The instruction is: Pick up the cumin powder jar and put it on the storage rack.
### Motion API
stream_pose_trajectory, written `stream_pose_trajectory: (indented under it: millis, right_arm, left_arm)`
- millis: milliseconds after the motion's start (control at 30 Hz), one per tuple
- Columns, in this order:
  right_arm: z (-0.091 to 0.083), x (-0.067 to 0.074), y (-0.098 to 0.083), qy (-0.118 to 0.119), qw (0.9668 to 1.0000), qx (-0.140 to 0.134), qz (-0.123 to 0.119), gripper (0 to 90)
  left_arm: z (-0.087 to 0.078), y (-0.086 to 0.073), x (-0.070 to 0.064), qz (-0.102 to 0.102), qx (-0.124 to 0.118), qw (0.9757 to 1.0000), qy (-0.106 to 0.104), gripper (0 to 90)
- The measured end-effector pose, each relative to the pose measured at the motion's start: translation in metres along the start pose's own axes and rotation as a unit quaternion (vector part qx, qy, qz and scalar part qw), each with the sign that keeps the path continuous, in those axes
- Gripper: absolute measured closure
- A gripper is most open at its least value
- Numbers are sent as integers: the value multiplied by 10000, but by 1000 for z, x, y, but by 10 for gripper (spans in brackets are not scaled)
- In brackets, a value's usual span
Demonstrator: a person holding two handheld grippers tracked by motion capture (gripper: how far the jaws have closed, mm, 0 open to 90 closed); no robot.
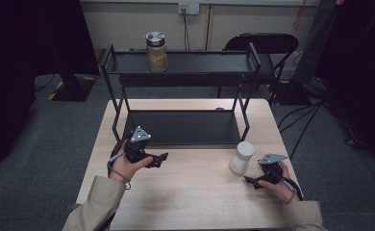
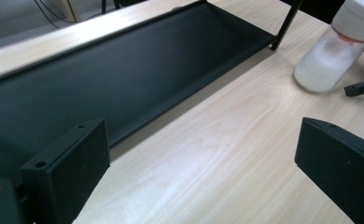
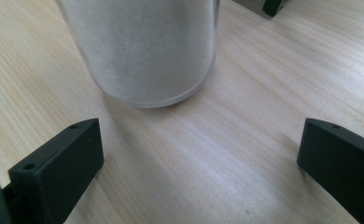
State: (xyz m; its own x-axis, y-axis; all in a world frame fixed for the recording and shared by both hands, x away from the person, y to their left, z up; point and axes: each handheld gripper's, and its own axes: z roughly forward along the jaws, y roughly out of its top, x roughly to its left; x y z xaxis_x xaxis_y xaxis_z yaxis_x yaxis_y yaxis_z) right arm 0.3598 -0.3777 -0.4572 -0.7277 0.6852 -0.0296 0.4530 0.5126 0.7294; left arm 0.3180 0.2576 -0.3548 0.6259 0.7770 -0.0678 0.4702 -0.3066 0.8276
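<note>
Two grippers are hovering over the table (image 1: pixel 190 187), both with jaws spread wide and holding nothing. The right gripper (image 1: pixel 253 181) is facing the white jar (image 1: pixel 241 157), which is standing upright just ahead of it, near the rack's (image 1: pixel 185 127) right front leg. The left gripper (image 1: pixel 162 158) is sitting at the front edge of the lower shelf (image 2: pixel 124 74). One brown jar (image 1: pixel 156 52) is standing on the top shelf (image 1: pixel 200 61), well apart.
</note>
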Motion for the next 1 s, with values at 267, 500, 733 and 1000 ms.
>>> stream_pose_trajectory:
  millis: [267, 500, 733, 1000]
  right_arm:
    - [0, 0, 0, 0, 10000, 1, -1, 0]
    - [0, 0, 0, -1, 10000, 1, -1, 0]
    - [0, 0, 0, -2, 10000, 1, -2, 0]
    - [0, 0, 0, -2, 10000, 1, -2, 0]
  left_arm:
    - [5, -25, -4, 13, 114, 9998, 142, 24]
    - [11, -52, -8, 37, 236, 9996, 180, 26]
    - [17, -70, -9, -16, 429, 9990, 138, 29]
    - [22, -86, -12, 162, 650, 9975, 217, 31]
